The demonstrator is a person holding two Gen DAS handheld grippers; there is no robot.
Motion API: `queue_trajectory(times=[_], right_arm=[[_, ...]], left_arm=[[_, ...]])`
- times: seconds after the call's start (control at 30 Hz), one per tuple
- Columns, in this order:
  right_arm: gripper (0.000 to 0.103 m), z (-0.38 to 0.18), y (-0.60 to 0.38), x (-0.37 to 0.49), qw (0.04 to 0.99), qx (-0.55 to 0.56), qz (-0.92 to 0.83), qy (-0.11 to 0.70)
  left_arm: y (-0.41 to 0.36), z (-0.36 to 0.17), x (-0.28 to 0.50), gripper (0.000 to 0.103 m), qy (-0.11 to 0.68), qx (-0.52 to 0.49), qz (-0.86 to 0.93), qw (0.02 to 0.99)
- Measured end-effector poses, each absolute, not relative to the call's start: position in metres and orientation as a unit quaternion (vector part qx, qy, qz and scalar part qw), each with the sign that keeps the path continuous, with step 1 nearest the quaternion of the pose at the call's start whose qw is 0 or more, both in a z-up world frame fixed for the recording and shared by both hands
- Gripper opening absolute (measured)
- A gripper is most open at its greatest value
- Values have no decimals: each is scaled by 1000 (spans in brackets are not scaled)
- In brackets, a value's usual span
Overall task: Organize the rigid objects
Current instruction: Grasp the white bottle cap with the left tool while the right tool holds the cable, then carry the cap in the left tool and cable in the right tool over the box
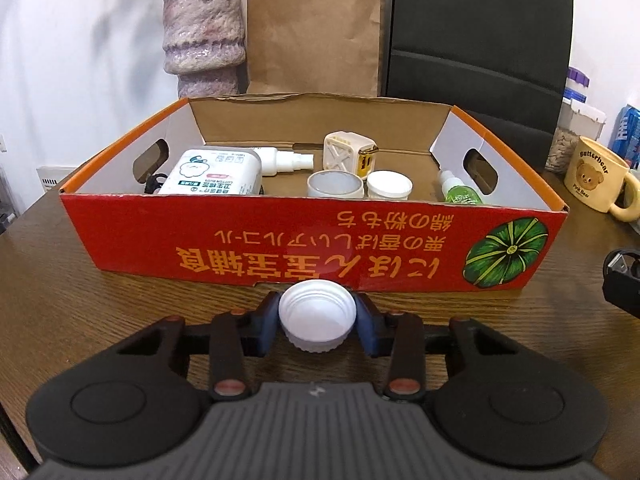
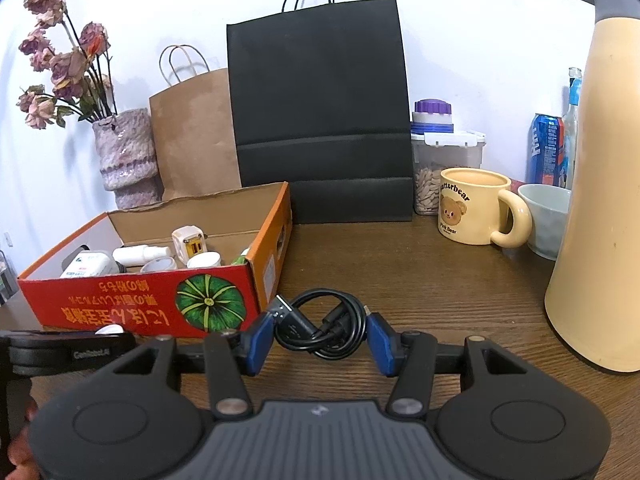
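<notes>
My left gripper (image 1: 317,322) is shut on a white screw cap (image 1: 316,316), held in front of the red cardboard box (image 1: 280,244). Inside the box lie a cotton bud pack (image 1: 214,178), a white spray bottle (image 1: 282,160), a cream charger cube (image 1: 350,154), two white jars (image 1: 336,184) and a green bottle (image 1: 460,194). My right gripper (image 2: 322,338) has its blue fingers (image 2: 260,340) around a coiled black USB cable (image 2: 320,326) on the table, right of the box (image 2: 132,308); I cannot tell if they clamp it.
A bear mug (image 2: 476,208), pale bowl (image 2: 546,220), tall cream jug (image 2: 600,200), seed jar (image 2: 436,168) and blue can (image 2: 546,148) stand at right. A black bag (image 2: 320,120), brown bag (image 2: 192,136) and flower vase (image 2: 124,156) stand behind the box.
</notes>
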State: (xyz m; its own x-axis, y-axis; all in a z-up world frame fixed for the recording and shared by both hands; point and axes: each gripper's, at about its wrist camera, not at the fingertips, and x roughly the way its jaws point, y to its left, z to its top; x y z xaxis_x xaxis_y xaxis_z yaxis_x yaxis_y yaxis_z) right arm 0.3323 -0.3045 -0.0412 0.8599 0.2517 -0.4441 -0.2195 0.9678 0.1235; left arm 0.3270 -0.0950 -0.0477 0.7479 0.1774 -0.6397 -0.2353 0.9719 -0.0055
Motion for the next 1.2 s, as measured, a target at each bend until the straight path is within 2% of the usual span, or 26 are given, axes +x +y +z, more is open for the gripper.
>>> queue_trajectory(times=[1.2], right_arm=[[51, -20, -271, 284, 966, 5, 174, 192]], left_arm=[[-39, -14, 235, 41, 282, -61, 88, 953]])
